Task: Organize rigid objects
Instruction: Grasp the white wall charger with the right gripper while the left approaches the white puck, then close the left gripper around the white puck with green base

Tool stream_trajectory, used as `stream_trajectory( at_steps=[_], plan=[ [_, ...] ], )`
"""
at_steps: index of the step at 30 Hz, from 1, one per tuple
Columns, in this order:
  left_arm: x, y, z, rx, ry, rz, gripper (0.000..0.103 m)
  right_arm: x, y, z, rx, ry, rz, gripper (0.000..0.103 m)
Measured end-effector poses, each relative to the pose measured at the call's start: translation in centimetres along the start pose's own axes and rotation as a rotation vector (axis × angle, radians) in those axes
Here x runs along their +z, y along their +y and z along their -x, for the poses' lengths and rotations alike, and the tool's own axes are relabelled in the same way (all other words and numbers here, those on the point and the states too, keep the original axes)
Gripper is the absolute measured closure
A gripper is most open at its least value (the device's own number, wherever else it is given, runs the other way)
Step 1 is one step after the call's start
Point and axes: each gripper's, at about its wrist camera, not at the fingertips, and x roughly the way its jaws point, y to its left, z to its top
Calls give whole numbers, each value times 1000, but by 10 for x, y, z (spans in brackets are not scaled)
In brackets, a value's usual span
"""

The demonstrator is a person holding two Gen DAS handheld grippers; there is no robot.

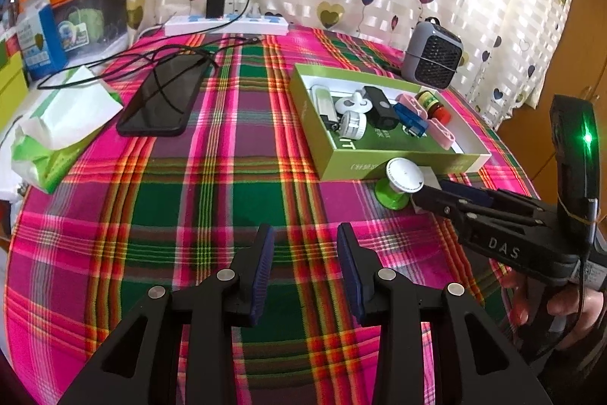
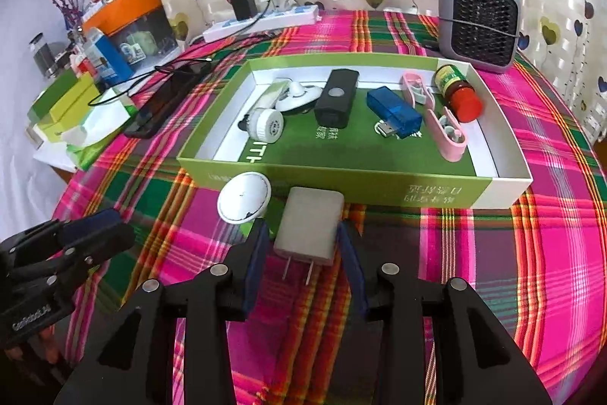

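The box [image 2: 353,186] sits on the table [image 2: 493,253]. In it, from left to right, lie a round cap [image 2: 267,125], a flat remote [image 2: 335,97], a USB stick [image 2: 394,114], two clips [image 2: 445,131] and a bottle [image 2: 457,92]. Just in front of the box lie a charger plug [image 2: 309,226] and, left of it, a spool [image 2: 244,196]. Behind the box stands a small heater [image 2: 480,21]; left of the box lies a phone [image 1: 161,99].

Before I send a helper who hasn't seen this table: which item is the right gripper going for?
Find the shallow green cardboard box on the plaid tablecloth. Against its near wall lies a white rectangular plastic charger plug, between the right gripper's fingers. Unlike the round white-topped spool beside it, it has two metal prongs.
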Motion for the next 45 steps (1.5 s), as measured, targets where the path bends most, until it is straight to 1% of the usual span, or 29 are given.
stream_trajectory(
  at_steps=[4,7,14,16,19,21,24,25,28,34,37,42,45],
  plan=[
    [-1,6,1,0,7,0,70,1,-1,-5,-28,8,-8,62],
    [-2,10,2,0,11,2,70,3,-2,-9,-56,16,-18,50],
    [-6,18,13,-4,-4,23,70,2,-3,-10,-99,0,-11,50],
    [-7,18,16,-5,-14,29,70,1,-3,-9,-125,4,-19,50],
    [-7,16,20,-16,-20,27,70,-1,-4,-7,-130,0,-22,50],
    [-7,13,21,-19,-22,24,70,-2,-5,-7,-132,3,-27,52],
    [-6,8,21,-44,-23,33,70,-4,-5,-5,-149,1,-6,68],
    [-6,7,21,-45,-22,33,70,-5,-7,-4,-153,-1,-5,68],
    [-6,-2,18,-46,-15,19,69,-7,-14,0,-131,0,-22,68],
    [-6,-21,8,-67,13,-6,69,-11,-26,6,-135,-6,-34,69],
    [-4,-30,1,-79,31,-23,66,-13,-36,10,-145,-8,-52,69],
    [2,-45,-11,-90,40,-37,65,-14,-51,15,-137,-12,-75,69],
    [7,-52,-19,-81,44,-42,63,-14,-57,16,-144,-11,-65,69]
  ],
)
